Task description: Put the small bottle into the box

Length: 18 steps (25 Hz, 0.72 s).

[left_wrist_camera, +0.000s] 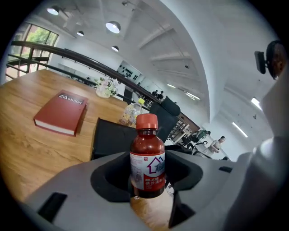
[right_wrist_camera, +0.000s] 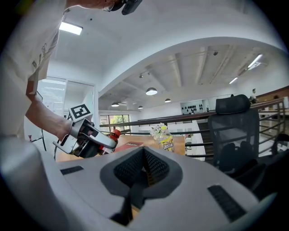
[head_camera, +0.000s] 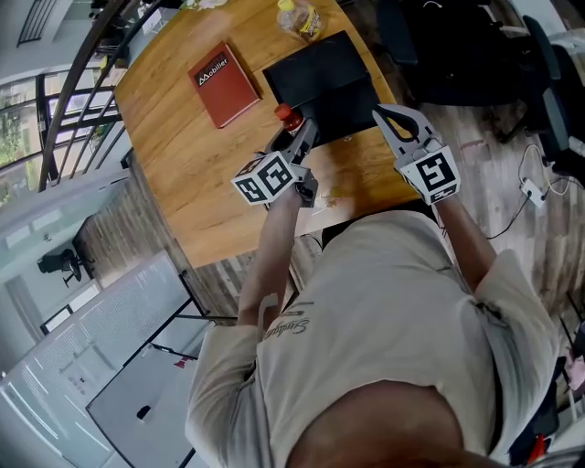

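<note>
The small bottle is dark red-brown with a red cap and a white label, and it stands upright between the jaws of my left gripper, which is shut on it. In the head view the bottle and left gripper are at the near left edge of the black box, which lies flat on the wooden table. My right gripper hovers at the box's near right corner. Its jaws meet with nothing between them. The right gripper view also shows the left gripper holding the bottle.
A red book lies on the table left of the box. A crinkly snack bag sits at the table's far edge behind the box. Dark office chairs stand to the right of the table. A railing runs along the left.
</note>
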Available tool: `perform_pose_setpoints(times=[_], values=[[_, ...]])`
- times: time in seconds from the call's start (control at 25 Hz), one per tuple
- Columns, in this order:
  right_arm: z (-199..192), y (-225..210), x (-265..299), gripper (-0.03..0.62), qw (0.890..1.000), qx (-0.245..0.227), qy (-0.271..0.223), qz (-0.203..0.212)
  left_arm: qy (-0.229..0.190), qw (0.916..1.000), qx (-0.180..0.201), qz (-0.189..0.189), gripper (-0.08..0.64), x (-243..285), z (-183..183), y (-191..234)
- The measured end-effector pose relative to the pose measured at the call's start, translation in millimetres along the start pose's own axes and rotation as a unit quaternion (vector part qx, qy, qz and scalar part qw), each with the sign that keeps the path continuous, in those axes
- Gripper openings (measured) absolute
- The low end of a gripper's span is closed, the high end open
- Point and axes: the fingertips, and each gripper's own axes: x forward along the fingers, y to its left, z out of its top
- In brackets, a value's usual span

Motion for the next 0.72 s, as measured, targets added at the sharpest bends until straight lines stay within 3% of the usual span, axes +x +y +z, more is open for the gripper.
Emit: perform_pose_setpoints(times=[0.24,0.72], values=[[-11,10,2,-0.006,1.000,0.005,0.012,0.010,0.043,0.9979,-0.048,-0.006,0.227,26,-20,16],[-19,26,14,-0.006,0.999,0.000,0.017,0.039,0.137,0.9874,-0.074,0.029,0.227,57,-64,43]])
